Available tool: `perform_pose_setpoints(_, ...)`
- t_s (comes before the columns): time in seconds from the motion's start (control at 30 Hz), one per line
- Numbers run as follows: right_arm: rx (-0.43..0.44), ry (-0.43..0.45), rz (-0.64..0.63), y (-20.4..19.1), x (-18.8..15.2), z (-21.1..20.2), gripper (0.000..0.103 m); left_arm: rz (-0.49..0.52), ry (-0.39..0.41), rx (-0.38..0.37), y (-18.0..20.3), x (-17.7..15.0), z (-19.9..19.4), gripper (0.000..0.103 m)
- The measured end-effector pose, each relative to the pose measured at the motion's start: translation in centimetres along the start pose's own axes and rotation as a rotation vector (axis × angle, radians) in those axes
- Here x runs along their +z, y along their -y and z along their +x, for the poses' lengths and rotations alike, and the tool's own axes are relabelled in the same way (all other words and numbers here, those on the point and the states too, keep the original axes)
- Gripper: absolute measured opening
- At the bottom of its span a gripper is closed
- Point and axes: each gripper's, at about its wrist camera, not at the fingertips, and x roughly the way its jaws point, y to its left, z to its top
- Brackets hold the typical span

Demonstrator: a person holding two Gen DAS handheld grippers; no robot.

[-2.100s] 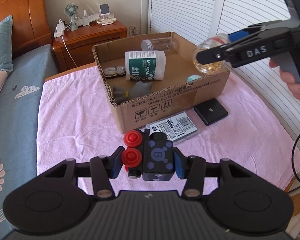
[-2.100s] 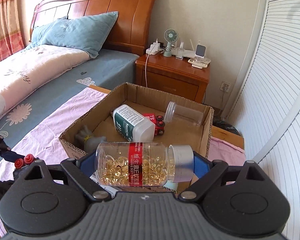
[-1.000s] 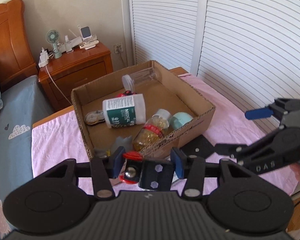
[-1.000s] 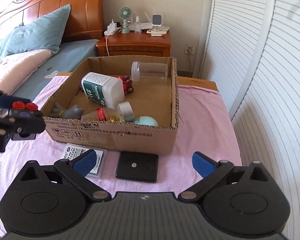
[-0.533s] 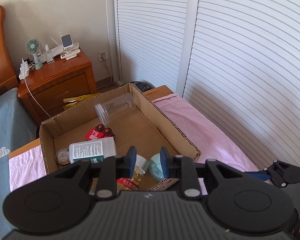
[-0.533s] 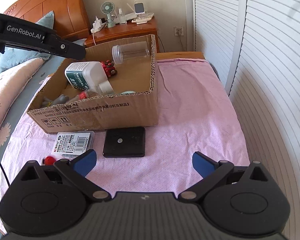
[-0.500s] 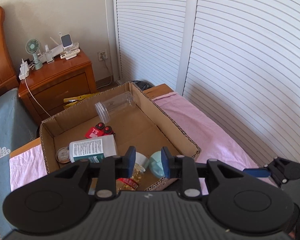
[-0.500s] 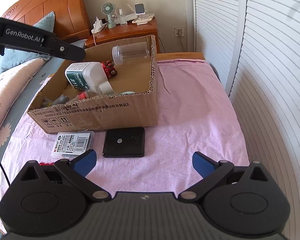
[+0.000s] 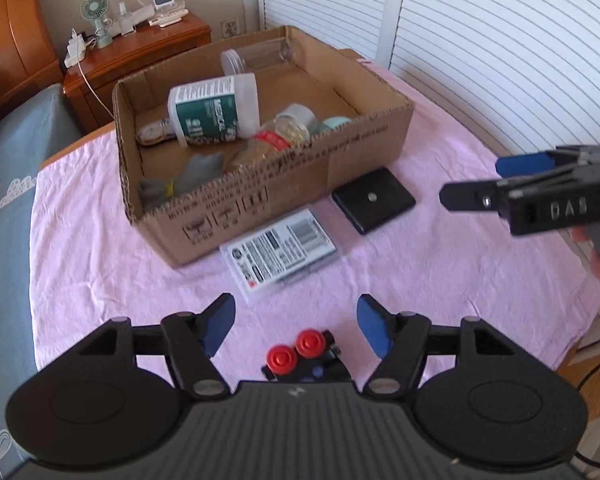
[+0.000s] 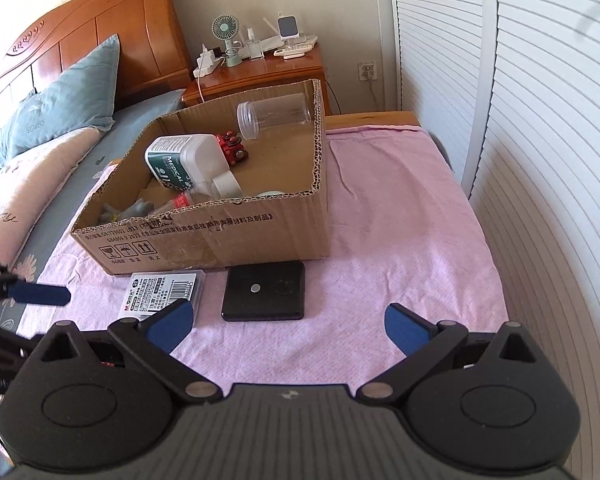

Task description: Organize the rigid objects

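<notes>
While a cardboard box (image 9: pixel 364 148) sits on a table covered with a pink cloth (image 9: pixel 440 264), 3 loose items lie outside it. Inside the box are a white and green bottle (image 9: pixel 212 110) on its side, a bottle of yellow capsules (image 9: pixel 272 140) with a red label, a clear empty jar (image 10: pixel 274 116) against the far wall, a small red toy (image 10: pixel 232 148), a grey figure (image 9: pixel 200 170) and a pale green round item (image 9: pixel 334 124) that is partly hidden by the box wall.

Just in front of the box, a clear flat case with a printed label (image 9: pixel 280 250) lies on the cloth, and a black square pad (image 9: pixel 374 200) lies just beside it.

Nearer the camera, a small black toy with 2 red round knobs (image 9: pixel 300 354) rests on the cloth. The left gripper (image 9: pixel 296 324) hangs over it with its blue-padded jaws wide apart, touching nothing.

The right gripper (image 10: pixel 288 326) is also spread wide and holds nothing, pointing toward the black square pad from the near edge of the table.

Beyond the table are a bed with a blue pillow (image 10: pixel 60 108), a wooden nightstand (image 10: pixel 260 76) carrying a small green fan (image 10: pixel 226 30), and white slatted doors (image 10: pixel 540 120).
</notes>
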Motion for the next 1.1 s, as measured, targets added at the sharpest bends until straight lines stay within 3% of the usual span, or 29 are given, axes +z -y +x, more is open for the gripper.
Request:
perform_pose_setpoints(0.37,0.016,0.014,0.003,0.0,-0.6,-1.1,0.103,0.077,-0.112,0.044,0.2,-5.4,1.1,0.074)
perform_pose_setpoints(0.53,0.021,0.011,-0.015,-0.8,-0.6,-1.0,0.103,0.071,-0.095,0.062,-0.8,-5.1,2.5,0.073)
perform_pose_setpoints(0.8,-0.002,-0.051,-0.087,-2.1,-1.3,0.2,0.103,0.071,-0.045,0.0,-1.7,-3.3,4.4,0.075)
perform_pose_setpoints(1.0,-0.042,-0.13,-0.162,-3.1,-2.4,1.7,0.103,0.122,0.006,-0.044,-1.0,-2.3,4.8,0.055)
perform_pose_setpoints(1.1,-0.046,-0.145,-0.179,-3.4,-2.7,2.0,0.103,0.142,0.027,-0.051,-0.5,-2.1,5.0,0.052)
